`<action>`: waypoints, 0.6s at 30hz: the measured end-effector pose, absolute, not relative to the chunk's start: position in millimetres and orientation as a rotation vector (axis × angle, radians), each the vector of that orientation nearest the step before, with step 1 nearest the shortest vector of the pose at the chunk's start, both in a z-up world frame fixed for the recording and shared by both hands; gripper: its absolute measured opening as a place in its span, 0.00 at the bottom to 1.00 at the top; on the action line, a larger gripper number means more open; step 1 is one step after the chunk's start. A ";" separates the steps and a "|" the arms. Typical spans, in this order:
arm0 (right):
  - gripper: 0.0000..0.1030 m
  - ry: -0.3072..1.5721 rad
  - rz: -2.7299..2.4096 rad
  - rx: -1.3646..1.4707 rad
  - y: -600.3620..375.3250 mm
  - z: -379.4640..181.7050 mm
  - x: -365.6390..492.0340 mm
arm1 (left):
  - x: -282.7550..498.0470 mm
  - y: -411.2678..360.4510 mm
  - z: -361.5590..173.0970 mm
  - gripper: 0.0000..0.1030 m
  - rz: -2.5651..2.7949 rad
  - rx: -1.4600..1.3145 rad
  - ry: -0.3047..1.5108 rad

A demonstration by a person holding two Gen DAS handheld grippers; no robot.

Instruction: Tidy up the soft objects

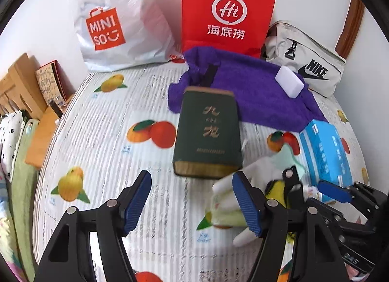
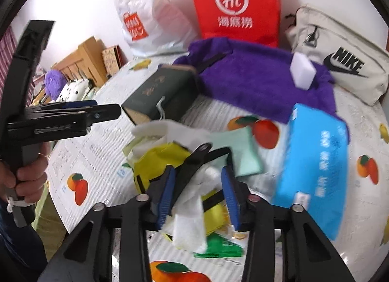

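Observation:
My left gripper (image 1: 192,201) is open and empty above the fruit-print table cover, just short of a dark green box (image 1: 209,133). It also shows side-on in the right wrist view (image 2: 107,111). My right gripper (image 2: 198,195) has its jaws around a pile of soft items: a white tissue (image 2: 192,226), a yellow pouch (image 2: 158,160) with black straps and a mint cloth (image 2: 243,153). The jaws stand apart around the pile. A purple towel (image 1: 255,87) lies behind with a white sponge block (image 1: 289,81) on it.
A blue tissue pack (image 2: 313,177) lies right of the pile. A red paper bag (image 1: 226,9), a white Miniso bag (image 1: 116,19) and a beige Nike pouch (image 1: 308,63) stand along the back wall. Wooden furniture (image 1: 22,82) is at the left.

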State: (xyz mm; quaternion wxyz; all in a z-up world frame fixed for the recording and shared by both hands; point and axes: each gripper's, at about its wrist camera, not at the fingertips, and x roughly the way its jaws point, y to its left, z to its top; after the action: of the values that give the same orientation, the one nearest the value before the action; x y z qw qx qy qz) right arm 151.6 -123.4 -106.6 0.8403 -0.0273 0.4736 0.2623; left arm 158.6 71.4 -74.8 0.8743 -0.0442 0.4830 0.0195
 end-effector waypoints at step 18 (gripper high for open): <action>0.19 1.032 0.542 -0.111 -97.6 -117.7 157.8 | 149.6 81.6 -96.2 0.67 0.030 -0.118 1.060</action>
State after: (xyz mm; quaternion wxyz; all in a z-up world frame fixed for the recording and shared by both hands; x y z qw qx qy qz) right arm 157.8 -97.6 -117.7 0.8334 -0.0525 0.4872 0.2556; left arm 149.6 81.6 -96.2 0.8611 -0.0562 0.5052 0.0144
